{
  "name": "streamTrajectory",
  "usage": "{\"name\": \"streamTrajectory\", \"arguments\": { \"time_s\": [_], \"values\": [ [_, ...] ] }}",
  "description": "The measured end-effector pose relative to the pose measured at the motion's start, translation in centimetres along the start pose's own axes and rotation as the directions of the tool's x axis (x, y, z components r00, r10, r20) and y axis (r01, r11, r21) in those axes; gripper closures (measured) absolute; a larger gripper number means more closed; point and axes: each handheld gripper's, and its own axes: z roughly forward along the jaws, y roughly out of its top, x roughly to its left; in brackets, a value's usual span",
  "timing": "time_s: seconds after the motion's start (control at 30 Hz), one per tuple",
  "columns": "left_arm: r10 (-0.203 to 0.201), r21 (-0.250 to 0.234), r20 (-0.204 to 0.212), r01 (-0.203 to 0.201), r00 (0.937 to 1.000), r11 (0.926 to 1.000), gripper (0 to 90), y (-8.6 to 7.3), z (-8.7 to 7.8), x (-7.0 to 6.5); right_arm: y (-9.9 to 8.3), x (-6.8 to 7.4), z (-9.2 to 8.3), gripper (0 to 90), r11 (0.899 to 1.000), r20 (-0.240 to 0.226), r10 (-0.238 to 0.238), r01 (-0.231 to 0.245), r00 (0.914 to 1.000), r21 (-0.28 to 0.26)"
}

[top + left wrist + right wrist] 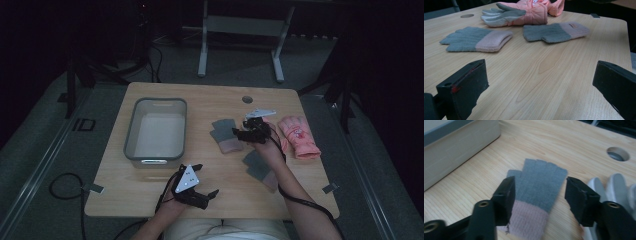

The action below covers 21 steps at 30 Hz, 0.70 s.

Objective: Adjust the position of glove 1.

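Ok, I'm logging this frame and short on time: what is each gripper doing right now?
Left gripper: open, holding nothing, over bare wooden table.
Right gripper: open, jaws either side of the grey knitted glove with pink cuff, not yet gripping it.

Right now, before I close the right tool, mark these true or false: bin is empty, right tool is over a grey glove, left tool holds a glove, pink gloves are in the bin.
1. The grey bin is empty. True.
2. The right tool straddles a grey-and-pink knit glove. True; its jaws sit either side, not yet pressing.
3. The left tool holds a glove. False; it is open over bare table.
4. The pink padded gloves lie in the bin. False; they lie on the table near its right edge.
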Motion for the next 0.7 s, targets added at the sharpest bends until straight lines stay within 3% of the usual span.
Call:
{"name": "streamTrajectory", "arguments": {
  "time_s": [0.07,0.13,0.23,0.37,0.57,0.7],
  "values": [
    [-0.001,0.0,0.0,0.001,1.0,1.0,0.0,0.0,0.0,0.0,-0.1,0.1,0.7,52.1,1.0,-0.01,-0.007,0.007,0.9999,0.013],
    [-0.002,-0.003,0.002,0.002,1.0,1.0,0.0,0.0,0.0,0.0,-0.3,0.4,1.7,53.2,0.998,-0.022,-0.029,0.03,0.9993,0.046],
    [-0.004,-0.002,0.001,0.004,1.0,1.0,0.0,0.0,0.0,0.0,-0.3,0.6,2.9,54.4,0.996,-0.026,-0.036,0.038,0.999,0.081],
    [0.001,-0.002,-0.004,-0.001,1.0,1.0,0.0,0.0,0.0,0.0,-0.1,0.3,3.8,55.4,0.996,-0.031,-0.02,0.023,0.9993,0.09],
    [-0.003,-0.005,-0.002,0.003,1.0,1.0,0.0,0.0,0.0,0.0,0.1,0.0,6.2,52.1,0.987,-0.029,-0.046,0.05,0.9985,0.156],
    [0.002,0.001,-0.011,-0.002,0.9999,1.0,0.0,0.0,0.0,-0.1,-0.2,-0.5,7.1,54.0,0.985,-0.025,-0.053,0.056,0.9983,0.163]
  ]
}}
